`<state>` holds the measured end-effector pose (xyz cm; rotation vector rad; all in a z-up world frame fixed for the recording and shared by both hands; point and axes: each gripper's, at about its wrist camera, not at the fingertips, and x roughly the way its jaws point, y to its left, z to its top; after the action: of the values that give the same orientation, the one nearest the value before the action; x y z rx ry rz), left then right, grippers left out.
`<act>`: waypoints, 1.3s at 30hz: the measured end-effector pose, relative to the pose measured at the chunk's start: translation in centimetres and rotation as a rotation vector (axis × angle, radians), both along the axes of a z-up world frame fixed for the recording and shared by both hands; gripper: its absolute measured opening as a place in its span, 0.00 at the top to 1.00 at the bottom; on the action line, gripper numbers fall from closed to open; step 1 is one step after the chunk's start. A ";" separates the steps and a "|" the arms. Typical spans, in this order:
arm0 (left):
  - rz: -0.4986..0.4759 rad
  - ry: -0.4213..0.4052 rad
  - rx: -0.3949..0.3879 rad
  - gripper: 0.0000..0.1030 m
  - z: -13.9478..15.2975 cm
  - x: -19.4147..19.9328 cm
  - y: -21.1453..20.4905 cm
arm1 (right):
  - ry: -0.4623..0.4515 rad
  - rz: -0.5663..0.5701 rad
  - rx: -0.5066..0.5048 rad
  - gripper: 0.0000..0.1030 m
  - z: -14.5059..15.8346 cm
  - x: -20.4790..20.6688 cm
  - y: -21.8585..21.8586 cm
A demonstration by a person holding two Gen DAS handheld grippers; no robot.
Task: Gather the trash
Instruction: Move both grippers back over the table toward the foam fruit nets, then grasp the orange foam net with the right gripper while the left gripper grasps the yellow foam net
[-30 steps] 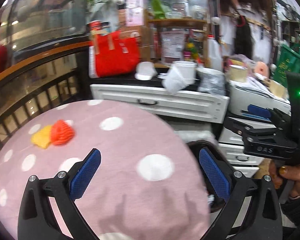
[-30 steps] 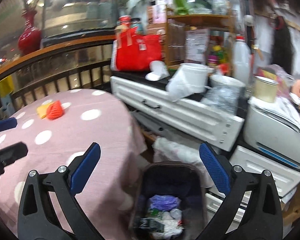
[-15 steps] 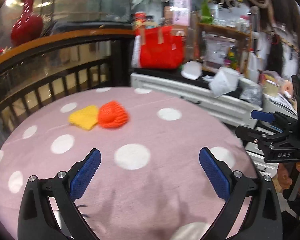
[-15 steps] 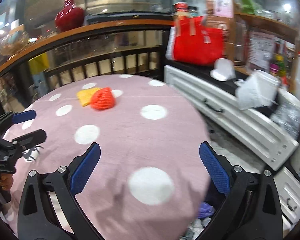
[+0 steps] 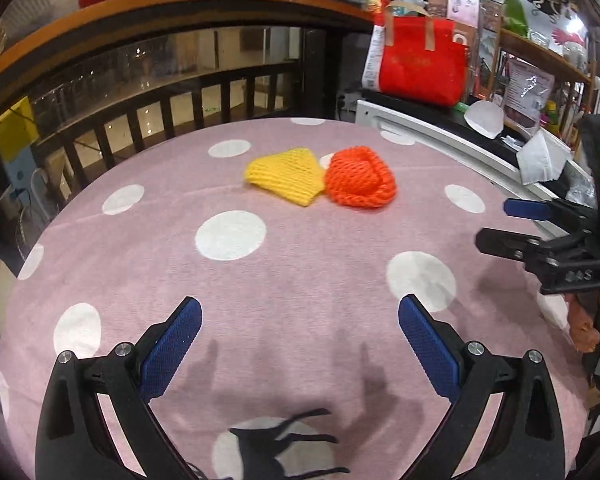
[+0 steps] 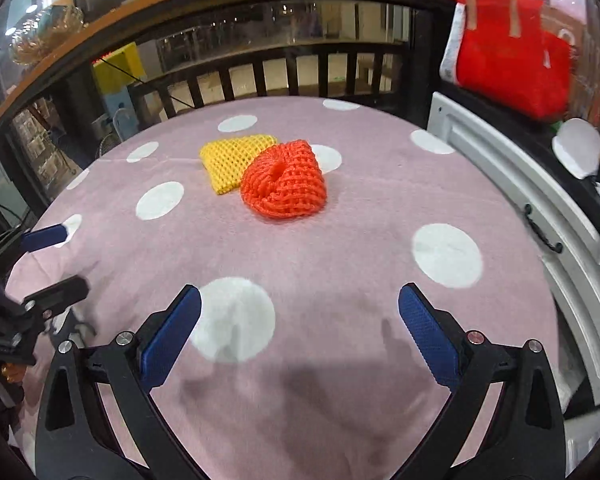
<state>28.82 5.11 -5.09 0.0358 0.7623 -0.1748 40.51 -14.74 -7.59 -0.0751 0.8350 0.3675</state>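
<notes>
Orange net touching yellow net, side by side; both tongs wide, empty.

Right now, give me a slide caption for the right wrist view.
Open right gripper faces orange foam net and yellow foam net, touching, on a pink polka-dot tablecloth.

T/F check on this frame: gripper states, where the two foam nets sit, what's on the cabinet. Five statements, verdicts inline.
1. Both the left gripper and the right gripper are open and hold nothing. True.
2. The orange foam net lies against the yellow foam net on the pink dotted tablecloth. True.
3. The orange net is already held between the right gripper's fingers. False: it lies well ahead of them, untouched.
4. A red bag stands on the white cabinet. True.
5. The yellow net lies on the floor. False: it is on the tablecloth.
</notes>
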 end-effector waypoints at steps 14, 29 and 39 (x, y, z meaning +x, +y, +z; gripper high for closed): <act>0.012 0.068 0.016 0.06 -1.3 2.7 1.8 | 0.112 -0.008 0.052 0.38 -2.6 10.3 4.1; 0.036 0.104 -0.082 0.06 -1.2 9.6 0.8 | 0.035 0.004 0.092 0.73 1.0 4.6 -0.8; 0.057 0.142 -0.046 0.06 -1.9 16.2 -1.8 | 0.013 -0.008 0.107 0.72 2.5 -0.7 -5.6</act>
<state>45.01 3.32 -6.97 -0.0424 0.8999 -0.1415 39.77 -20.31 -5.14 0.0298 0.8273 0.4046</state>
